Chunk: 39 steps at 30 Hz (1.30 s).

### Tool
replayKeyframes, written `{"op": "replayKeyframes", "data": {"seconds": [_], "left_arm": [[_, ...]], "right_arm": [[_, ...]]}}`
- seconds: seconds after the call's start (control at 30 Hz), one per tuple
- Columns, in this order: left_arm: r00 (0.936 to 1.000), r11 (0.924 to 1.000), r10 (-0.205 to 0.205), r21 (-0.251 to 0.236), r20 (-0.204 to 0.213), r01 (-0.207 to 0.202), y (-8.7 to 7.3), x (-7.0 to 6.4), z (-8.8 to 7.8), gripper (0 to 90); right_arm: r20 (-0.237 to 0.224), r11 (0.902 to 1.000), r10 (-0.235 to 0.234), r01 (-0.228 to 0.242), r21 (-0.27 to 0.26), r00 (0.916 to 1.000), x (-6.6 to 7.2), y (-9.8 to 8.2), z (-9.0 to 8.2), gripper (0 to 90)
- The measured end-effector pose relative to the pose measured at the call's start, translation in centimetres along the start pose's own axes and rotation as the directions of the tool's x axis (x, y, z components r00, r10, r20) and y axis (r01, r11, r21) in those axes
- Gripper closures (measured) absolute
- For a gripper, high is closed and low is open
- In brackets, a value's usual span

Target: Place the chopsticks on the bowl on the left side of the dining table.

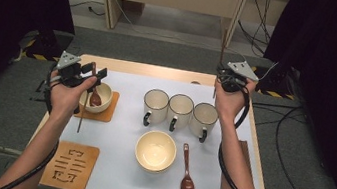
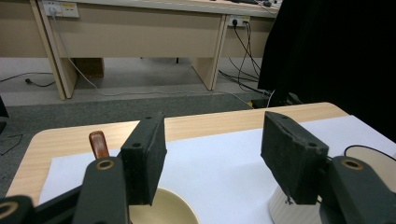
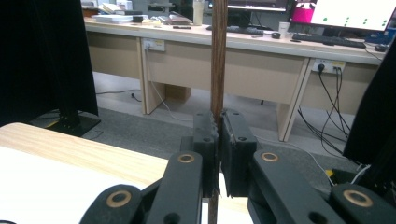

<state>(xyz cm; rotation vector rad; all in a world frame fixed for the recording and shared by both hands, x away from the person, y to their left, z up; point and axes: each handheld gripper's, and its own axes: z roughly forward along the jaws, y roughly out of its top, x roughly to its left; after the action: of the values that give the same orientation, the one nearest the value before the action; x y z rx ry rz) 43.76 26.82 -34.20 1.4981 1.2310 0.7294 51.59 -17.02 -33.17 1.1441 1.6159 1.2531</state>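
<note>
The right gripper (image 3: 219, 154) fingers clench an upright thin brown wooden stick (image 3: 218, 56), while the left gripper (image 2: 212, 158) hangs released.

wooden table (image 1: 169, 73), white sheet (image 1: 115, 167), floor (image 1: 163, 48)

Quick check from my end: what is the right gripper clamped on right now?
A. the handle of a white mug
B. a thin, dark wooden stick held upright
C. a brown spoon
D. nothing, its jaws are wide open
B: in the right gripper view, the right gripper has its jaws shut on the wooden stick, which runs straight up between the pads.
</note>
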Motion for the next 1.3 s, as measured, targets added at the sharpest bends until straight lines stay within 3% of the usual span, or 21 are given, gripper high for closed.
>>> {"op": "replayKeyframes", "data": {"seconds": [0.3,0.8,1.3], "left_arm": [[1.0,1.0,0.006,0.002,0.006,-0.006,0.1,-0.6,0.0,39.3],[0.9999,1.0,0.006,-0.003,0.009,-0.006,-0.1,-0.9,-0.3,39.2],[0.9998,0.9999,0.014,0.007,0.015,-0.014,-0.1,-1.2,0.1,39.3]], "right_arm": [[-0.023,0.9999,-0.014,0.013,-0.01,0.9997,1.1,0.2,0.3,85.7],[-0.035,0.9998,0.007,-0.008,-0.017,0.9994,1.9,0.4,0.6,85.7],[-0.061,0.9998,-0.014,0.014,-0.012,0.998,3.0,0.2,1.6,85.7]]}}
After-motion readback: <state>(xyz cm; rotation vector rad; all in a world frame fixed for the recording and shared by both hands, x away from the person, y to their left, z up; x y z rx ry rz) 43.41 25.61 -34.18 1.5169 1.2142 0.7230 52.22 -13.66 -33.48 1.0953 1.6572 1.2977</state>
